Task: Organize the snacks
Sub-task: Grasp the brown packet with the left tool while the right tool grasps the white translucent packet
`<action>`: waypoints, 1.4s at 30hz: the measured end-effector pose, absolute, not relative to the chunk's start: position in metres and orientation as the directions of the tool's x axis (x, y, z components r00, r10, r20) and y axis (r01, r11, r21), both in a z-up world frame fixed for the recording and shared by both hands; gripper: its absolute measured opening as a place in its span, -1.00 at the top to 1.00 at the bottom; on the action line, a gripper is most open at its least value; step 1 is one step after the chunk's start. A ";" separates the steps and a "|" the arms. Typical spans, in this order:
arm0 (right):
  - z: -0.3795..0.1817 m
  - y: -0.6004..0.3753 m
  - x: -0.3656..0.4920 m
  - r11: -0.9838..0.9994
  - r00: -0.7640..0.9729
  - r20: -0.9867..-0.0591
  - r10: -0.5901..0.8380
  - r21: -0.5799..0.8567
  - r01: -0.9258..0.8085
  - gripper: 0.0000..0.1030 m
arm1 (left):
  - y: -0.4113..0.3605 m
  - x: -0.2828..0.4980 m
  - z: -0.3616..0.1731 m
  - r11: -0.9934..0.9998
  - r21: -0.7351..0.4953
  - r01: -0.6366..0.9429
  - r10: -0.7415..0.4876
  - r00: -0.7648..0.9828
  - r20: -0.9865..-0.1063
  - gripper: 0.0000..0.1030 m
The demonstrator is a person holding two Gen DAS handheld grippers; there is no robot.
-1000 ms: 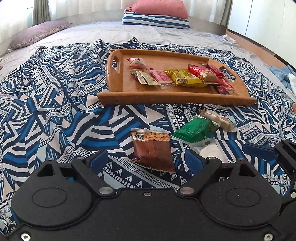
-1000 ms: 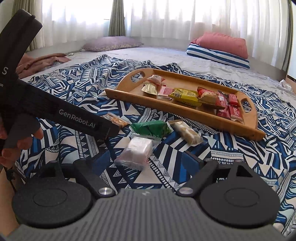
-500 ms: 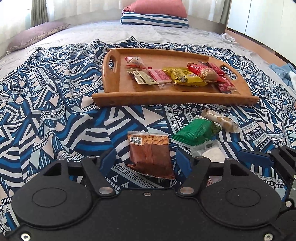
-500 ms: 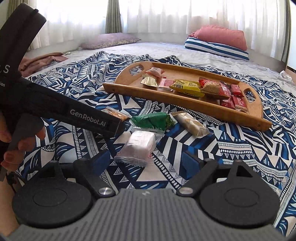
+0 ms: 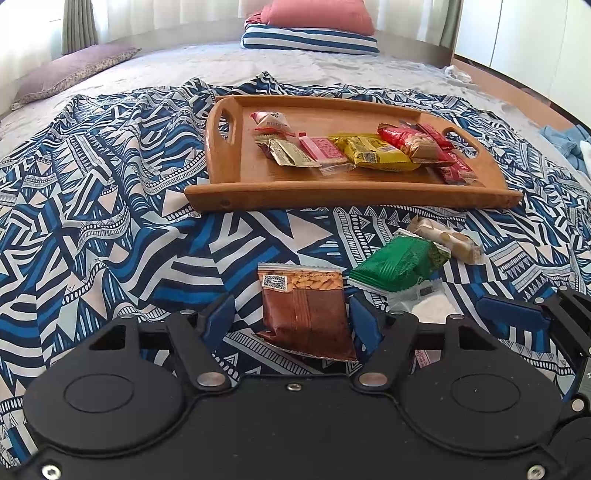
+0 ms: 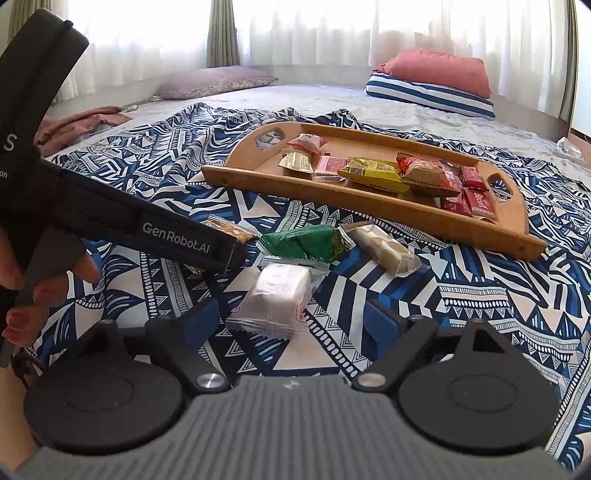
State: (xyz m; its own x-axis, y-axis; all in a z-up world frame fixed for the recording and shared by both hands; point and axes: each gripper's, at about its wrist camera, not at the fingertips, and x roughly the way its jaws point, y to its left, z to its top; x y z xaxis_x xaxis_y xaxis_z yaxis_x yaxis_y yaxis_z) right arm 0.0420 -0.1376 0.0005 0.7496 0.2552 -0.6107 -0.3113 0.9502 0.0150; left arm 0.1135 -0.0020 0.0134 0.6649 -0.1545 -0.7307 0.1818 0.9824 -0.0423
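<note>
A brown peanut packet (image 5: 306,310) lies on the patterned cloth between the fingers of my left gripper (image 5: 291,317). The right pad meets the packet's edge. A strip of cloth still shows between the left pad and the packet. My right gripper (image 6: 291,321) is open around a white packet (image 6: 277,295) without touching it. A green packet (image 5: 391,264) and a beige one (image 5: 447,240) lie just beyond. The wooden tray (image 5: 351,194) behind them holds a row of several snacks. In the right wrist view the left gripper's black body (image 6: 177,238) covers most of the brown packet (image 6: 225,229).
The blue and white cloth (image 5: 110,221) is spread over a bed. Pillows (image 5: 314,22) lie at the far end, with a folded brown garment (image 6: 81,125) to the left. A hand (image 6: 44,288) holds the left gripper's handle. The tray's rim (image 6: 369,201) stands raised.
The left gripper's jaws have narrowed from wide apart to close beside the brown packet. The right gripper stays open over the white packet.
</note>
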 end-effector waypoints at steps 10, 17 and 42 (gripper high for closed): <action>-0.002 -0.137 0.038 0.957 0.772 -0.587 0.244 0.017 -0.290 -0.81 | 0.000 0.113 0.013 0.979 -0.041 0.198 -0.165 0.668 -0.725 -0.28; 0.001 -0.139 0.035 0.956 0.783 -0.564 0.264 0.045 -0.290 -0.75 | 0.005 0.109 0.016 0.983 -0.026 0.182 -0.146 0.686 -0.713 0.08; 0.006 -0.124 0.037 0.958 0.784 -0.573 0.238 0.005 -0.288 0.08 | 0.018 0.098 0.031 0.987 -0.043 0.155 -0.142 0.715 -0.684 0.14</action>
State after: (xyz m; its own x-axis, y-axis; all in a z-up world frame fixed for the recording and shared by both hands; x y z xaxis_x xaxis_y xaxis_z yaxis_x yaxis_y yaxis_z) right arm 0.0370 -0.1238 0.0058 0.7841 0.2384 -0.5730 -0.2878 0.9577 0.0047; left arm 0.0980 0.0176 0.0307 0.7154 -0.1416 -0.6842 0.1547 0.9870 -0.0426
